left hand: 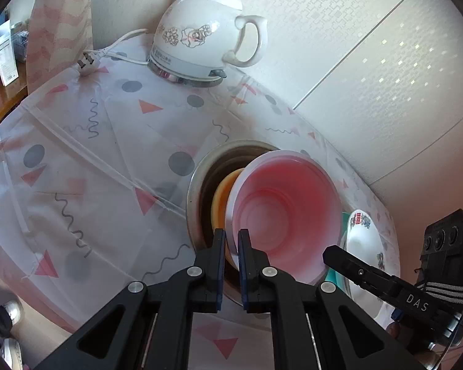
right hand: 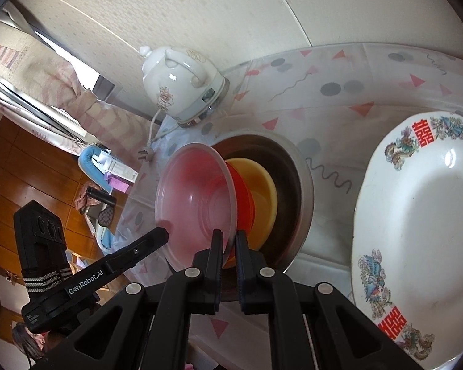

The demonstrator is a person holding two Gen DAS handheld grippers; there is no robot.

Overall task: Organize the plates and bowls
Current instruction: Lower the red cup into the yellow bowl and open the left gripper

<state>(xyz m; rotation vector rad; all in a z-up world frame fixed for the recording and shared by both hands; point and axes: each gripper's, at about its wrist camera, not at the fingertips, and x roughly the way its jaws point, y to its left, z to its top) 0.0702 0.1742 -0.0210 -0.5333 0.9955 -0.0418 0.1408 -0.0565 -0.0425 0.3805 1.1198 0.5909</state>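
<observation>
Between both hand-held grippers, L (left hand: 231, 240) & R (right hand: 229, 240), pink bowl (left hand: 281, 212), rim pinched each side.

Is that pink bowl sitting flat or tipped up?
Tipped up: the pink bowl stands on edge, its opening facing sideways, leaning into the metal bowl.

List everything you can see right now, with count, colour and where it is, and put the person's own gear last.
translucent pink plastic bowl: one, pink, tilted, rim held on both sides by the tongs
orange plastic bowl: one, orange-yellow, inside the metal basin
stainless steel basin: one, silver, on the cloth
white porcelain plate with red characters: one, white, beside the basin
white ceramic electric kettle: one, floral print, by the wall, unplugged cord beside it
patterned tablecloth: one, white with grey dots and pink triangles
left tongs: one, black, shut on the pink bowl's rim
right tongs: one, black, shut on the opposite rim
</observation>
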